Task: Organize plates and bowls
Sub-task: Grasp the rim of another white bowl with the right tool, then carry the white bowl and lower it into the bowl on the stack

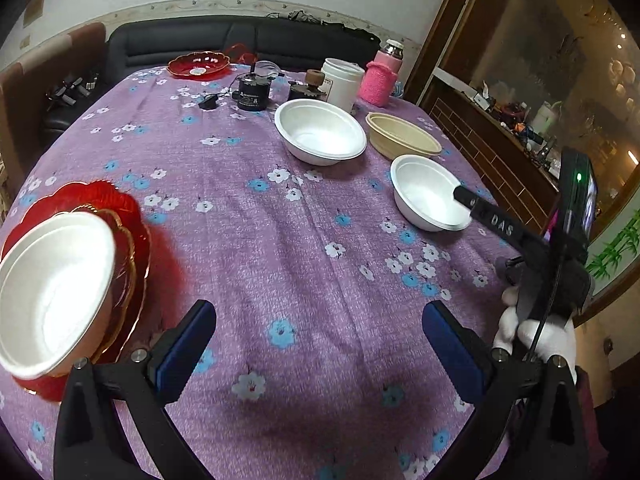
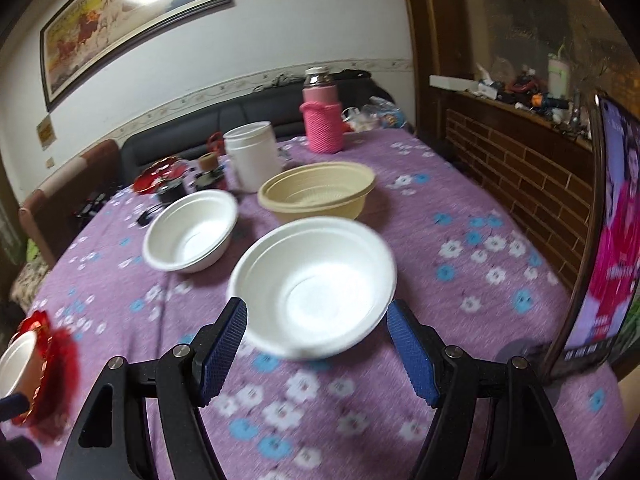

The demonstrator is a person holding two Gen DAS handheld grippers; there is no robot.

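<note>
A white bowl point(image 1: 52, 292) sits on stacked red plates point(image 1: 128, 216) at the left; the stack also shows in the right wrist view point(image 2: 48, 364). My left gripper point(image 1: 320, 344) is open and empty over bare cloth to its right. My right gripper point(image 2: 316, 340) is open, its fingers point(image 2: 224, 340) on either side of the near white bowl point(image 2: 316, 284), not touching it. That bowl shows in the left wrist view point(image 1: 424, 192) with a finger over its rim. A second white bowl point(image 2: 192, 232) and a beige bowl point(image 2: 320, 194) lie beyond. A lone red plate point(image 1: 198, 65) sits at the far edge.
A white jar point(image 2: 254, 156), pink-sleeved bottle point(image 2: 322, 120), small dark motors point(image 1: 254, 90) and a black plug point(image 1: 208, 101) stand at the table's far side. A phone on a stand point(image 2: 600, 260) is at the right. A sofa and a brick-faced cabinet border the table.
</note>
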